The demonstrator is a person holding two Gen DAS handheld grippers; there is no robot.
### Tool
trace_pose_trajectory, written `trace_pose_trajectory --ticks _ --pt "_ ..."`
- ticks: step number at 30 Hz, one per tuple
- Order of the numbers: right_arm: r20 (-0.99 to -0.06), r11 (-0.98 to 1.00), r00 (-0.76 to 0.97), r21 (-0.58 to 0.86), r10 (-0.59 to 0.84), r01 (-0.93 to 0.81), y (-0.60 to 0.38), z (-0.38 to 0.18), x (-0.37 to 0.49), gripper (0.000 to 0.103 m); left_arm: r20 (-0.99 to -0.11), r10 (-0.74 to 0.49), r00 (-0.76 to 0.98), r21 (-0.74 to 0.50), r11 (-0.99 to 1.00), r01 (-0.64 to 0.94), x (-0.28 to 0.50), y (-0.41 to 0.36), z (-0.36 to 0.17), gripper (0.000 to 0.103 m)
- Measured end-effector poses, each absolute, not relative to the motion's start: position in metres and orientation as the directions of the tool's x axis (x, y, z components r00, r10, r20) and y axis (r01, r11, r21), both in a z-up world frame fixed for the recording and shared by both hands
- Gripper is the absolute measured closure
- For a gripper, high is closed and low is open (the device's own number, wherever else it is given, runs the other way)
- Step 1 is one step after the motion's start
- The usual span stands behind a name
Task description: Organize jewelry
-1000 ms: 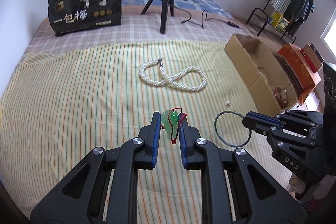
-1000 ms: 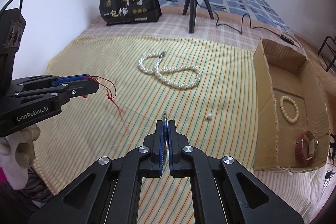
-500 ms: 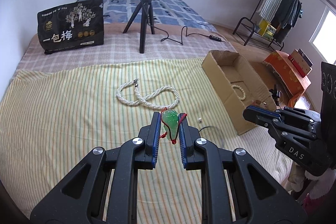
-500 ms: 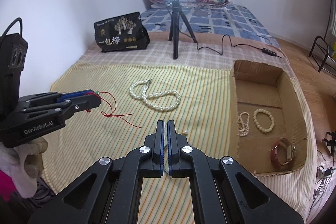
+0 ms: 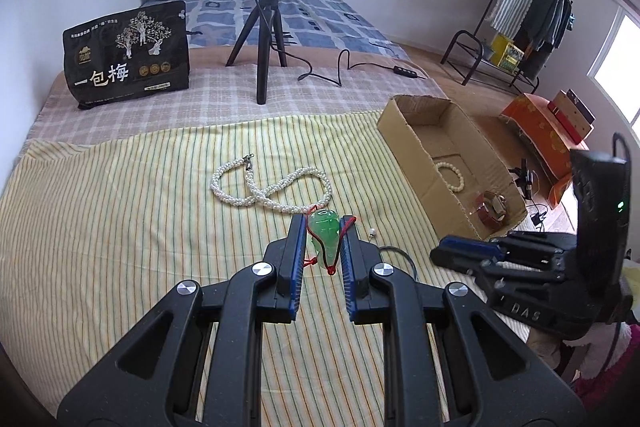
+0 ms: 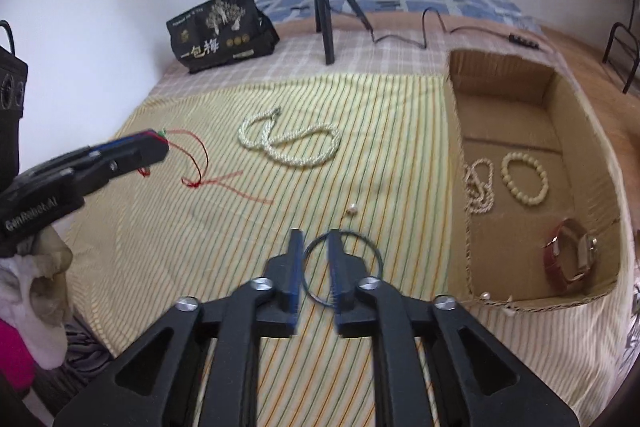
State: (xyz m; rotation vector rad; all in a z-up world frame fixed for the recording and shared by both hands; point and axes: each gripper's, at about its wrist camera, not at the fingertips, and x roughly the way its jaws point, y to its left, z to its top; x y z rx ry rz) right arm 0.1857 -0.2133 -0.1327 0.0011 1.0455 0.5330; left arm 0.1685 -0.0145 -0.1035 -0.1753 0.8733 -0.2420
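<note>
1. Two hand-held grippers work over a bed spread with a yellow striped cloth [image 5: 120,227], and loose jewelry is being sorted into a cardboard box [image 6: 456,99]. The box sits ahead and to the right of the right gripper, open at the top.
2. A long pearl necklace [image 5: 276,187] lies in a loose figure-eight on the cloth, just beyond the left gripper's tips and untouched.
3. Inside the box, seen from the right wrist, rest a dark red watch [image 6: 568,255], a beaded bracelet [image 6: 524,177] and a small twisted pearl strand [image 6: 478,187].
4. The left gripper [image 5: 324,239] pinches a green pendant [image 5: 326,233] between its blue pads; the pendant's red cord [image 6: 196,163] trails down onto the cloth.
5. The right gripper [image 6: 316,259] has just been opening. A thin dark wire bangle [image 6: 376,251] passes between its parted jaws, and the pads no longer seem to press it. The bangle appears to sit short of the box, near its left wall.
6. A tiny pearl earring [image 6: 353,209] lies on the cloth just ahead of the right gripper.
7. Judging by this, the step in hand is carrying pieces to the box. Next, the bangle likely needs regrasping, and the pendant needs moving rightward over the box wall with its cord clear.
</note>
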Motion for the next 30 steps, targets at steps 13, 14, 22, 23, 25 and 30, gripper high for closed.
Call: trace_pose_trajectory --ticks 13,14,22,23,25,30 --pt "-0.848 0.898 0.403 0.172 0.344 -0.406 -0.203 -0.156 0.196 0.078 -0.705 -0.270 0.656 -0.258 0.959 0.118 0.166 0.004 -0.088 0.088" --pt "-0.850 0.901 0.407 0.162 0.335 -0.402 -0.201 -0.160 0.200 0.078 -0.705 -0.270 0.656 -0.259 0.959 0.116 0.166 0.005 -0.088 0.088" --pt "-0.870 0.918 0.409 0.109 0.274 -0.382 -0.185 -0.185 0.225 0.078 -0.711 -0.259 0.654 -0.257 0.961 0.102 0.167 0.015 -0.090 0.088" --pt "-0.872 0.919 0.410 0.103 0.267 -0.380 -0.184 -0.186 0.228 0.078 -0.712 -0.258 0.654 -0.256 0.961 0.100 0.167 0.016 -0.090 0.088" --pt "-0.881 0.923 0.409 0.071 0.236 -0.379 -0.181 -0.192 0.233 0.078 -0.714 -0.255 0.652 -0.256 0.962 0.096 0.167 0.018 -0.091 0.088" --pt "-0.898 0.915 0.384 0.050 0.217 -0.400 -0.173 -0.205 0.236 0.086 -0.719 -0.252 0.648 -0.254 0.963 0.092 0.168 0.020 -0.093 0.088"
